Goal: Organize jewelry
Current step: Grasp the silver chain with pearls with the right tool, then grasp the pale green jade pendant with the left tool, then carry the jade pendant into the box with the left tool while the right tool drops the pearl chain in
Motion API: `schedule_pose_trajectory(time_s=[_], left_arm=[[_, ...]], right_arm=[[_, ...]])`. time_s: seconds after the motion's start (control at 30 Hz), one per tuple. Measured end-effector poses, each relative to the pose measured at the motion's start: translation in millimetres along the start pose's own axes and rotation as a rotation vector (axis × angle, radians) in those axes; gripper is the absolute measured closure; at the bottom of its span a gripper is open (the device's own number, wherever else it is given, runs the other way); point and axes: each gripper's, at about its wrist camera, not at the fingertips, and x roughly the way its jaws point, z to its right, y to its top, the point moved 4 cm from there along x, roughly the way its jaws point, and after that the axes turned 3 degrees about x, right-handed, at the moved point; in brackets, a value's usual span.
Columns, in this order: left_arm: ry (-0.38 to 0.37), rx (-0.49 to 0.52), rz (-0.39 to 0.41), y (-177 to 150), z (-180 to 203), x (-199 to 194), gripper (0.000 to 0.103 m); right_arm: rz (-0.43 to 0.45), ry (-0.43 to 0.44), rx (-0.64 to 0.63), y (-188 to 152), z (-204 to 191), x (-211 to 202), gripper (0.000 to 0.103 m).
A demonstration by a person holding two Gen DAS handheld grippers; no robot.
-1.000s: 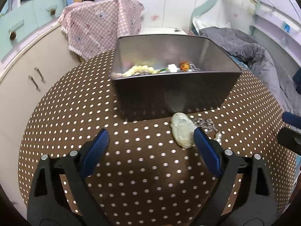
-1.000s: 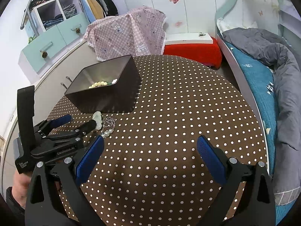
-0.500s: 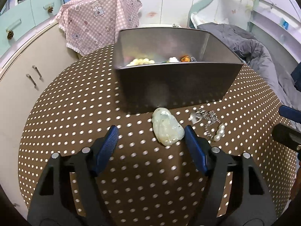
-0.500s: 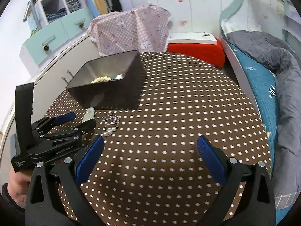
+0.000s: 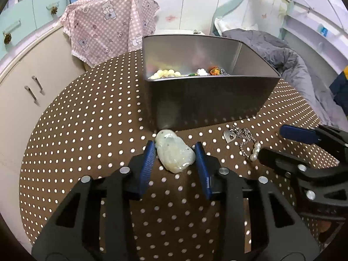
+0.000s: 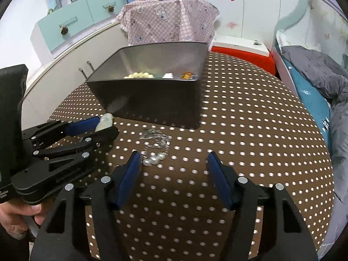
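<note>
So the left gripper (image 5: 175, 152) is down on the tabletop (image 5: 87, 130) with its blue fingers (image 5: 148, 163) bracketing the pale jade pendant (image 5: 175, 153), one on each side. The left one looks like it's touching the stone's edge, while the right one seems a hair off, so I'd call it closing in rather than properly clamped. The pendant lies flat on the polka-dot cloth, right up against the near wall of the metal box (image 5: 208, 100). That's probably why the gripper comes in low and from the front: the wall blocks any other angle.

The box already has stuff in it: a cream bead bracelet (image 5: 165, 73), a white piece, something orange. So my guess is the plan is loose pieces off the tabletop and into the box, and the pendant's next.

The right gripper (image 6: 174, 165) hangs just over the cloth with its fingers spread wide and nothing between them. It's lined up near the silver chain with pearls (image 6: 155, 152); the pearls sit just beside its left finger, off-centre. Looks like it's staging for that one.

Tricky bit, I reckon: the pendant is smooth and rounded, so a squeeze on its curved edges could pop it out sideways. The chain is floppy and will likely dangle if picked up by one end.
</note>
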Motion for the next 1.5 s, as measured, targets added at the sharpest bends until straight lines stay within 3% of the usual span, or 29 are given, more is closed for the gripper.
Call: schedule_pose_trajectory(time_s=[0.17,0.23,0.43,0.67,0.87,0.93,1.13,1.3,1.37,1.4,1.43,1.5], left_arm=[[0.014,0.021,-0.004,-4,2,-2,0.066],[0.018,0.027,-0.003,-3,4,-2,0.066],[-0.032,-0.005,0.007,-5,-4,-5,0.070],[-0.068,-0.023,0.019,-14,-10,-21,0.071],[-0.059,-0.014,0.079,-7,-15,-53,0.071],[-0.068,-0.016,0.099,-1,-18,-64,0.093],[-0.061,0.001,0.166,21,-24,-93,0.093],[-0.032,0.009,0.134,15,-25,-86,0.091],[-0.015,0.012,0.104,9,-25,-77,0.067],[-0.003,0.017,0.101,6,-25,-75,0.024],[0.018,0.027,0.123,3,-23,-74,0.014],[0.008,0.049,0.101,-2,-16,-66,0.014]], right_arm=[[-0.007,-0.062,-0.090,-3,-20,11,0.067],[-0.004,-0.069,-0.092,-2,-19,10,0.081],[-0.011,-0.045,-0.095,-6,-15,1,0.082],[0.061,0.004,-0.093,7,-12,-43,0.082],[0.137,0.050,-0.121,32,-14,-86,0.082],[0.164,0.074,-0.126,37,-13,-100,0.082],[0.250,0.080,-0.158,62,-17,-137,0.082],[0.268,0.091,-0.165,66,-19,-141,0.082],[0.253,0.095,-0.166,62,-21,-135,0.082],[0.241,0.098,-0.164,61,-21,-130,0.082],[0.232,0.101,-0.162,60,-20,-127,0.082],[0.217,0.105,-0.153,56,-20,-120,0.082]])
